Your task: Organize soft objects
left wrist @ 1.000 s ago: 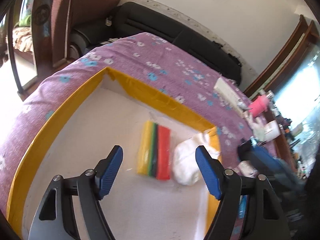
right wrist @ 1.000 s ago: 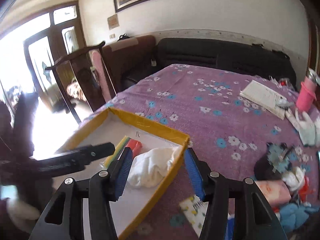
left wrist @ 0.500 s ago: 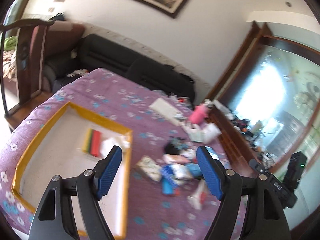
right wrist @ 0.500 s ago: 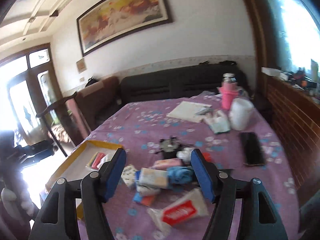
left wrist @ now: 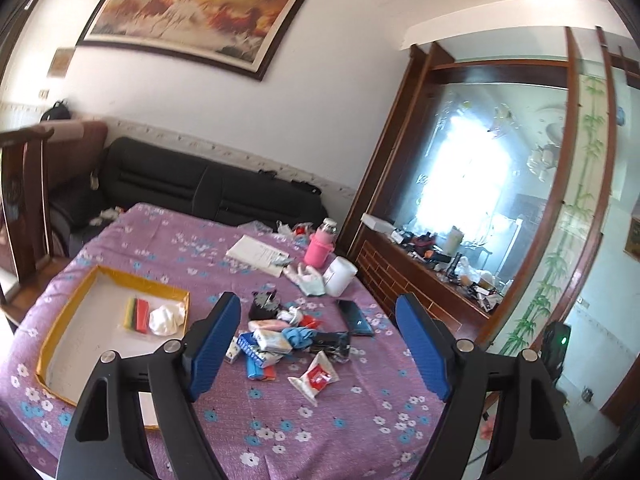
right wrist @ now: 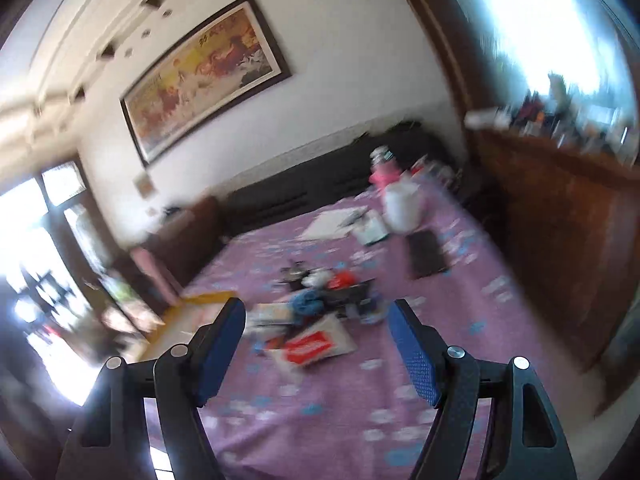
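— Where are the soft things?

— Most lie in a heap [left wrist: 288, 340] in the middle of the purple flowered bedspread [left wrist: 320, 412]: tissue packs, a blue cloth [left wrist: 300, 335], a red-and-white packet [left wrist: 316, 376] nearest me. A white cloth [left wrist: 166, 318] and a striped bundle [left wrist: 137, 315] sit inside the yellow-rimmed tray [left wrist: 60, 320], left of the heap.

— And your grippers?

— My left gripper [left wrist: 318, 344] and right gripper [right wrist: 318, 344] both hang above the bed, jaws apart and just opened wider, with nothing between them.

— Anything else on the bed?

— A phone [left wrist: 355, 317] beside the heap; farther back a pink bottle [left wrist: 320, 246], a white jug [left wrist: 339, 276] and papers [left wrist: 258, 254].
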A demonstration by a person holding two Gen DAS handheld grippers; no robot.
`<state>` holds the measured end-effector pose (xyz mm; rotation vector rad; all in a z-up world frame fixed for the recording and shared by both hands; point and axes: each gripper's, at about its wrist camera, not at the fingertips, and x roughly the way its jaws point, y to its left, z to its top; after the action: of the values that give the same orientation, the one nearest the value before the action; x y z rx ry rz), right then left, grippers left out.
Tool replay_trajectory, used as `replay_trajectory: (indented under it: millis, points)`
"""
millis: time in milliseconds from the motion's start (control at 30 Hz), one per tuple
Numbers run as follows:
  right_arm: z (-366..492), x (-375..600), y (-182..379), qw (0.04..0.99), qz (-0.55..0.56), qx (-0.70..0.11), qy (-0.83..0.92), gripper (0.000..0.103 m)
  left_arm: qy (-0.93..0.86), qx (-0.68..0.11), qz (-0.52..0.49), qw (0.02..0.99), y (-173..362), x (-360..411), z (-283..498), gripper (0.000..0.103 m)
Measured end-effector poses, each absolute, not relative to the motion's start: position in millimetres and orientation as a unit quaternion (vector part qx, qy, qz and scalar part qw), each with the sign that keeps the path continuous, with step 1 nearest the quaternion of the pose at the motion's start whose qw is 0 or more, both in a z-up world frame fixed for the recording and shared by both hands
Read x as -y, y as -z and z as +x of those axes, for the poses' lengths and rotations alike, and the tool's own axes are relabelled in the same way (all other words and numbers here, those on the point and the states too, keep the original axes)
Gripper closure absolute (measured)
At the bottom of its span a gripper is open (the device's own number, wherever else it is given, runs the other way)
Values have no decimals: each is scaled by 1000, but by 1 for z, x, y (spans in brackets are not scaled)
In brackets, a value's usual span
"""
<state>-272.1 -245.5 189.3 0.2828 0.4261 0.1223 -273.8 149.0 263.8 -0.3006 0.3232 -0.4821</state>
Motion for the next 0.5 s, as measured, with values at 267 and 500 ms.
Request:
replay_trajectory:
  millis: [267,500]
  points:
    - [-301,283,-194,929,308,-147,-145,24,193,-59,-91,975,-311,-171,-321,17]
    - [-316,309,-260,983,121,-105,89,24,135,-79,-99,983,-291,-186,-286,17]
